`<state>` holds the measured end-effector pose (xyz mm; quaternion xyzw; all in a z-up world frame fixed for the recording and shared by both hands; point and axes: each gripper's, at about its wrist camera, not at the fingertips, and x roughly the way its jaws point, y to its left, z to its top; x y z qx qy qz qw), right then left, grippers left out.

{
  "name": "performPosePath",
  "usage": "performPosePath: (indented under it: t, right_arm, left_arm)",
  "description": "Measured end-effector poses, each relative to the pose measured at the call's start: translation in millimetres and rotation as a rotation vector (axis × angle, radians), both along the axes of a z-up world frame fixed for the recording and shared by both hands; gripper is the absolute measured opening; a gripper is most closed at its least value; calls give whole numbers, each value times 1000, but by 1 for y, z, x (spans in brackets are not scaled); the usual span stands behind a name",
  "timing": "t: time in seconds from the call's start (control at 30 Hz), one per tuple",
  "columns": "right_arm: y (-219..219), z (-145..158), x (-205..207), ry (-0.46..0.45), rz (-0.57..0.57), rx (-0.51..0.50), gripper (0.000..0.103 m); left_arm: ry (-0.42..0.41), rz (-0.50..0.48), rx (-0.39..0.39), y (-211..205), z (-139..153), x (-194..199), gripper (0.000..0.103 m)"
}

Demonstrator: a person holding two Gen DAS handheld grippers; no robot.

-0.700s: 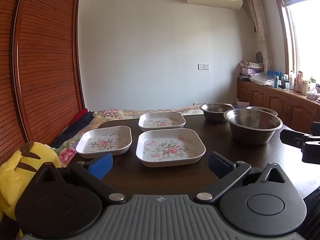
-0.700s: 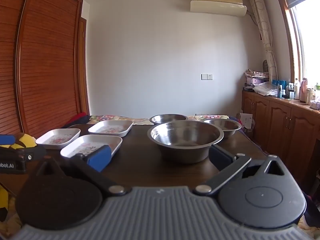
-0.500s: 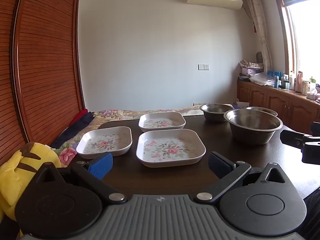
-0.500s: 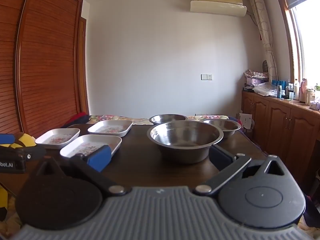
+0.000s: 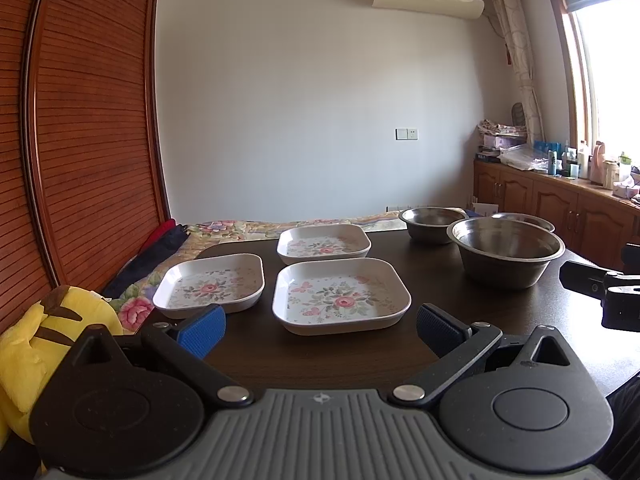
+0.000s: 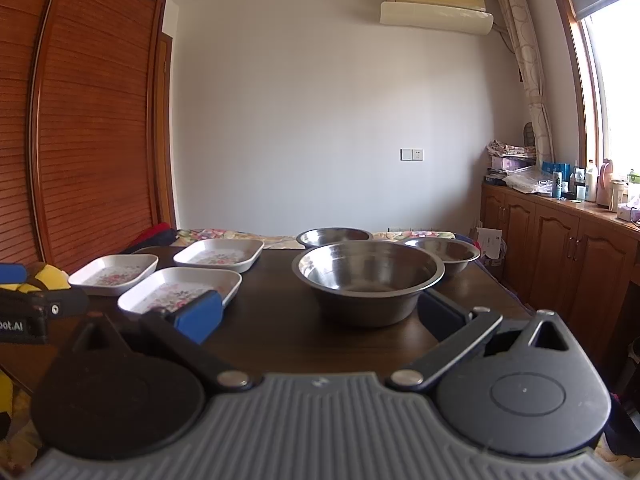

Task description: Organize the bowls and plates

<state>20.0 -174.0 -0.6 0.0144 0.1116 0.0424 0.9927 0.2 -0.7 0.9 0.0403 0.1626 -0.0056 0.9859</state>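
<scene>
Three square white plates with pink flowers lie on the dark table [image 5: 432, 280]: the nearest plate [image 5: 340, 296], a left plate [image 5: 210, 290] and a far plate [image 5: 323, 243]. Three steel bowls stand to the right: a big bowl [image 5: 507, 251] [image 6: 368, 280], a middle bowl [image 5: 432, 224] [image 6: 335, 236] and a far right bowl [image 6: 444, 254]. My left gripper [image 5: 320, 330] is open just short of the nearest plate, holding nothing. My right gripper [image 6: 320, 312] is open in front of the big bowl, also holding nothing.
A yellow plush toy [image 5: 36, 344] sits at the table's left edge. A bed with a floral cover [image 5: 248, 228] lies beyond the table. Wooden cabinets [image 6: 560, 260] with bottles run along the right wall. A slatted wooden wardrobe [image 5: 88, 140] stands on the left.
</scene>
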Motion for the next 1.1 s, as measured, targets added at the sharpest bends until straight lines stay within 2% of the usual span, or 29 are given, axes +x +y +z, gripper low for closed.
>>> performPosePath:
  t: [1.1]
  right_arm:
    - [-2,2,-5,-10,-7,-5,103]
  left_arm:
    - [-11,-1,4,1,3,-3,103]
